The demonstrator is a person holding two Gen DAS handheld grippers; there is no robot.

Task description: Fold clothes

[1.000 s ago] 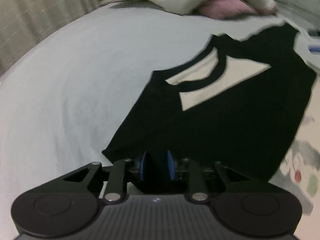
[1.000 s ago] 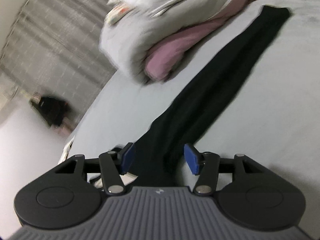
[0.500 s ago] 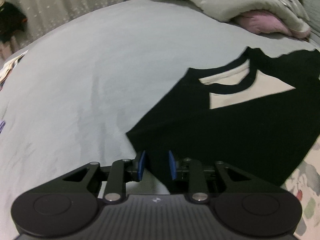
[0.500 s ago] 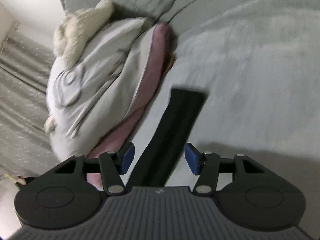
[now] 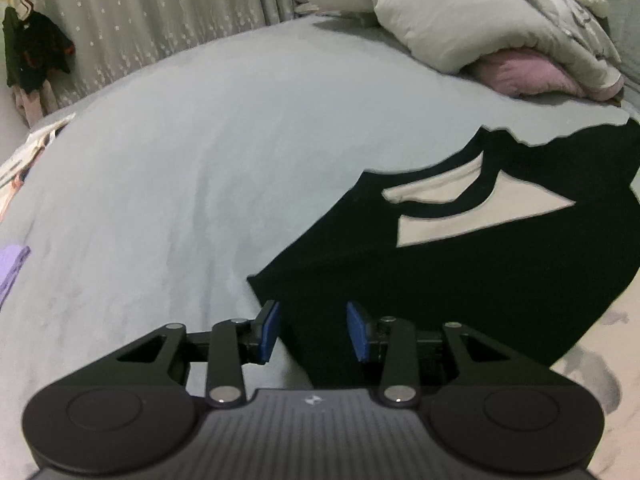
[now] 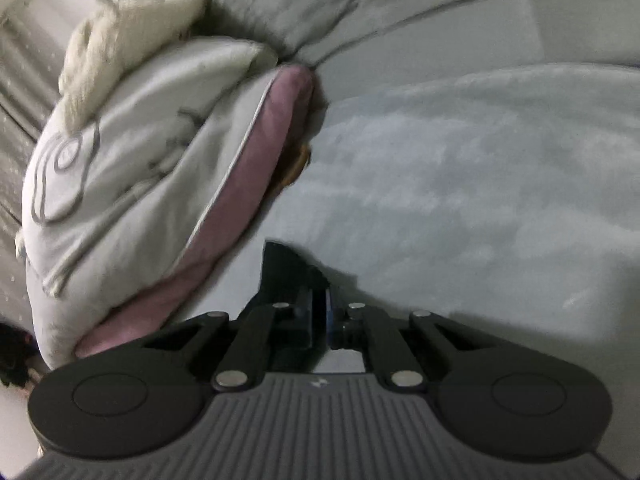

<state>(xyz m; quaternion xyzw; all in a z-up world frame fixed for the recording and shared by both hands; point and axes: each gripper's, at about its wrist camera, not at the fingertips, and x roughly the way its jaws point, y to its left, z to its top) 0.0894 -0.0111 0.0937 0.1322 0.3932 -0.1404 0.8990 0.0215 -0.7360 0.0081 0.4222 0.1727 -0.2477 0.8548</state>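
Observation:
A black top (image 5: pixel 460 272) with pale panels near its neckline lies spread on the grey bed (image 5: pixel 200 168) at the right of the left wrist view. My left gripper (image 5: pixel 313 330) is open, its blue pads straddling the near corner of the garment. In the right wrist view my right gripper (image 6: pixel 319 312) is shut on a far corner of the black top (image 6: pixel 288 276), which pokes out just past the fingers.
A heap of pale and pink bedding (image 5: pixel 500 32) lies at the head of the bed and shows close on the left in the right wrist view (image 6: pixel 160 160). A curtain (image 5: pixel 140 20) and dark hanging clothes (image 5: pixel 34 52) stand at the far left. A purple item (image 5: pixel 12 268) lies at the left edge.
My left gripper opened wider around the near corner. My right gripper slid along the black cloth to its far corner and shut on it.

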